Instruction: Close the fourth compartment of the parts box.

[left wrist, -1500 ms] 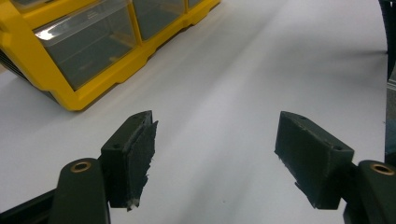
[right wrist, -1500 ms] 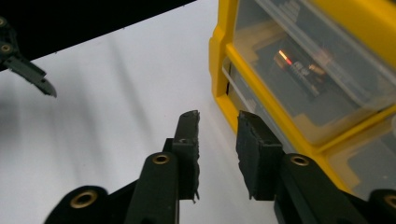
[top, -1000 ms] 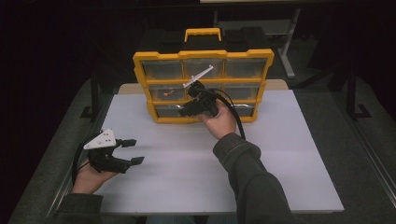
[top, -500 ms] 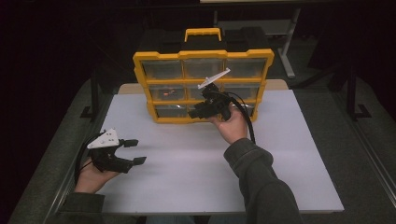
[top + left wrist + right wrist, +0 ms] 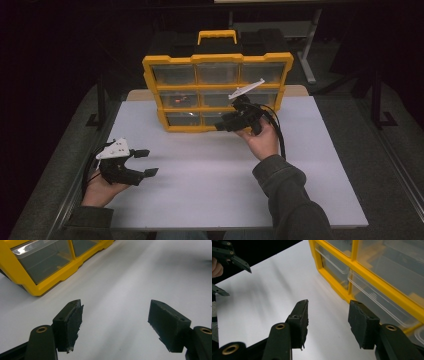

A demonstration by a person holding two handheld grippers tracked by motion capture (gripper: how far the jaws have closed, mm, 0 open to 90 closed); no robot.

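Observation:
A yellow organizer (image 5: pixel 218 58) with clear drawers and a top handle stands upright at the back of the white table (image 5: pixel 200 190). My right gripper (image 5: pixel 220 125) hovers in front of its bottom row, pointing left, jaws open with nothing between them. In the right gripper view the right gripper (image 5: pixel 328 320) stands just off the organizer (image 5: pixel 367 272) and its clear drawer fronts. My left gripper (image 5: pixel 150 162) rests low at the table's near left, open and empty. The left gripper view has the left gripper (image 5: pixel 115 325) over bare table, with the organizer's corner (image 5: pixel 37 287) ahead to the left.
A small red item (image 5: pixel 181 100) shows inside the middle-left drawer. The table's left edge runs close to the hand on the left gripper. Dark floor and table legs (image 5: pixel 305 50) surround the table. The left gripper (image 5: pixel 238 282) appears far off in the right gripper view.
The right gripper has drawn back from the middle drawers, moving right and a little toward the person. The left gripper has barely shifted.

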